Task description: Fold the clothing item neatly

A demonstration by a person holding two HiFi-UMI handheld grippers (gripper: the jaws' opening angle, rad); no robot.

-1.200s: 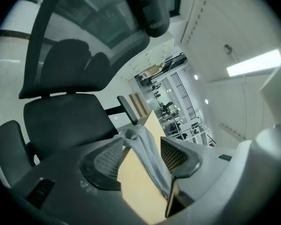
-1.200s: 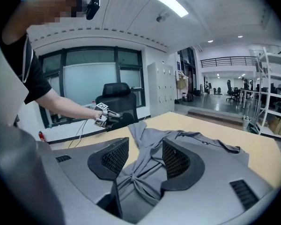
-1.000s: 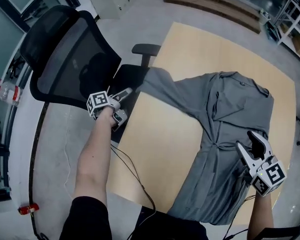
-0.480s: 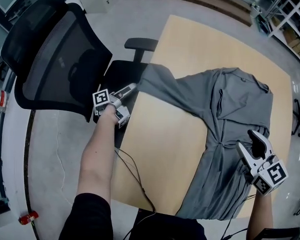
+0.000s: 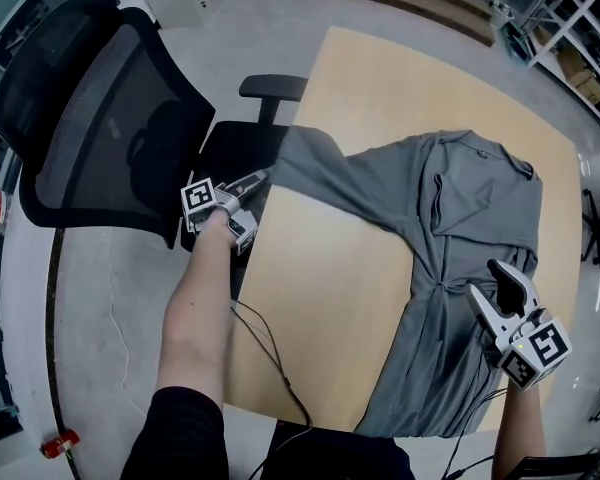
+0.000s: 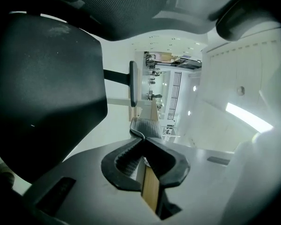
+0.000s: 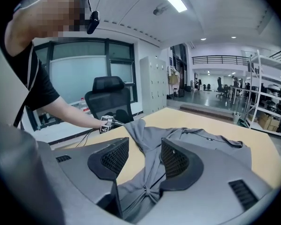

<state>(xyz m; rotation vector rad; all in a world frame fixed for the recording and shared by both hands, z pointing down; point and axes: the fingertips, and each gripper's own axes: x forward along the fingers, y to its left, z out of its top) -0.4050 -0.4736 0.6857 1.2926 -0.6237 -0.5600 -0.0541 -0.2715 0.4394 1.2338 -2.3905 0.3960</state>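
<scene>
Left gripper (image 5: 263, 177) jaws, having just closed, pinch the sleeve end (image 5: 298, 158) of a grey coat (image 5: 470, 218) at the bench's (image 5: 320, 298) left edge; right gripper (image 5: 490, 280) jaws stand apart above the coat's knotted waist, on the bench's right half, where the coat lies spread

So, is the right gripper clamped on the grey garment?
No, the right gripper has its jaws wide apart, with the grey garment lying loose beneath them.
</scene>
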